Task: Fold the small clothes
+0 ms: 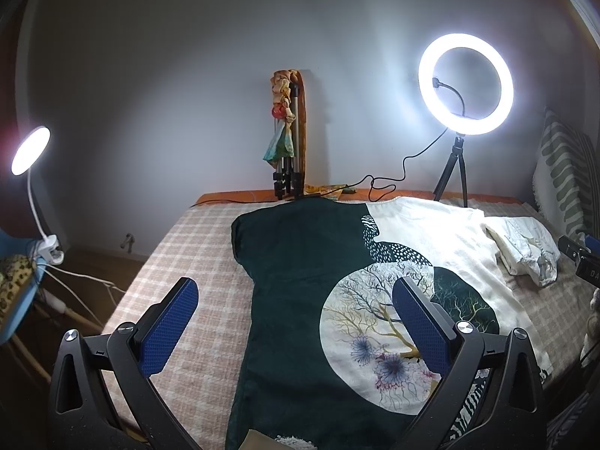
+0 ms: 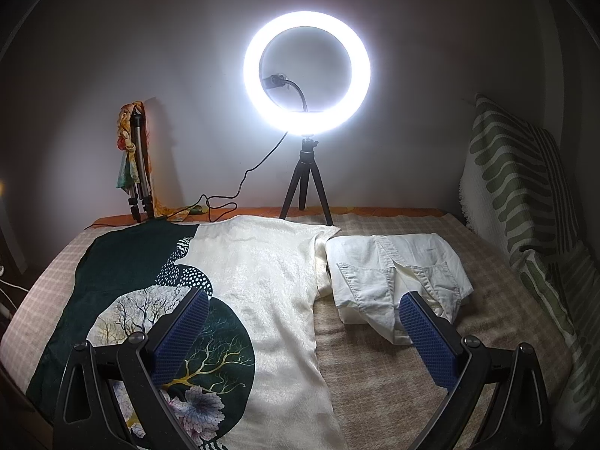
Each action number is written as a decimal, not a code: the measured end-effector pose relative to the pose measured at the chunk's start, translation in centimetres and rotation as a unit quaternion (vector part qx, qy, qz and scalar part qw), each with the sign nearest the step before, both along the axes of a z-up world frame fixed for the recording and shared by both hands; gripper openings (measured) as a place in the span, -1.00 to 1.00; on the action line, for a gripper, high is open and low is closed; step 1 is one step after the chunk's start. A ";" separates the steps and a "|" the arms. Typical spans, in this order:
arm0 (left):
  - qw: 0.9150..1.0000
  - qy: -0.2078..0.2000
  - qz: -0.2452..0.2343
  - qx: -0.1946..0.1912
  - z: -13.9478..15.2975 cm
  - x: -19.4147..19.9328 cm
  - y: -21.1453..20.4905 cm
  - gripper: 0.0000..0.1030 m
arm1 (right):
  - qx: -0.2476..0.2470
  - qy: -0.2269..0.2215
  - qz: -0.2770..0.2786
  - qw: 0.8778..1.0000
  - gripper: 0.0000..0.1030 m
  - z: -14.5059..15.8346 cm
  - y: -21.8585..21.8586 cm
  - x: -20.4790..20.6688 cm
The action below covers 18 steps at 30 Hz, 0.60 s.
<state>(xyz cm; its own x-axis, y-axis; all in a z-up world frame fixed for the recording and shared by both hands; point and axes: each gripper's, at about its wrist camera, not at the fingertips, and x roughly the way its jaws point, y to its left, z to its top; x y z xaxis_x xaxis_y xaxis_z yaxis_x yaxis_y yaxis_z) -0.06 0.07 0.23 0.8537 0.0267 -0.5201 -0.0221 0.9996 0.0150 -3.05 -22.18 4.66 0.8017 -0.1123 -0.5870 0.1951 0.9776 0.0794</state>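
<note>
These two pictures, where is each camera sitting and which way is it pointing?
Left wrist view: sits on the left tool, open, looking along the bed at the printed top's dark half; only its blue fingers show.
Right wrist view: sits on the right tool, open, facing the top's cream half and the folded white garment.
Shared: the top, ring light, folded tripod, striped pillow.

Both grippers, left gripper and right gripper: black plastic V-shaped arms with triangular cutouts. Round silver screws at the pivots. Fingers carry flat blue pads with fine dimpled grid texture.
</note>
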 end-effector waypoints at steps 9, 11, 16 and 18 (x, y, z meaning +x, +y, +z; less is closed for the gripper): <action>1.000 0.000 0.000 0.001 -0.1 0.0 0.0 1.00 | 0.000 0.000 0.000 1.000 1.00 0.0 0.1 0.1; 1.000 0.001 0.000 0.000 -0.1 0.0 0.1 1.00 | -0.002 0.000 -0.001 1.000 1.00 -0.1 0.0 0.0; 1.000 0.005 0.003 -0.006 -0.4 0.2 0.3 1.00 | -0.002 0.002 -0.005 1.000 1.00 -0.1 -0.1 0.2; 1.000 0.001 0.006 0.000 -0.5 0.2 0.3 1.00 | -0.004 0.001 -0.005 1.000 1.00 0.0 -0.1 0.2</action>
<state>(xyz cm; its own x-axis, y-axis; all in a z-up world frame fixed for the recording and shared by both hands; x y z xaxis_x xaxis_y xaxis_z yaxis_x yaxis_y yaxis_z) 0.12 0.34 -0.24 0.8519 0.0364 -0.5224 -0.0340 0.9993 0.0142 -2.86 -22.25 4.63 0.7989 -0.1255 -0.5882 0.2050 0.9762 0.0702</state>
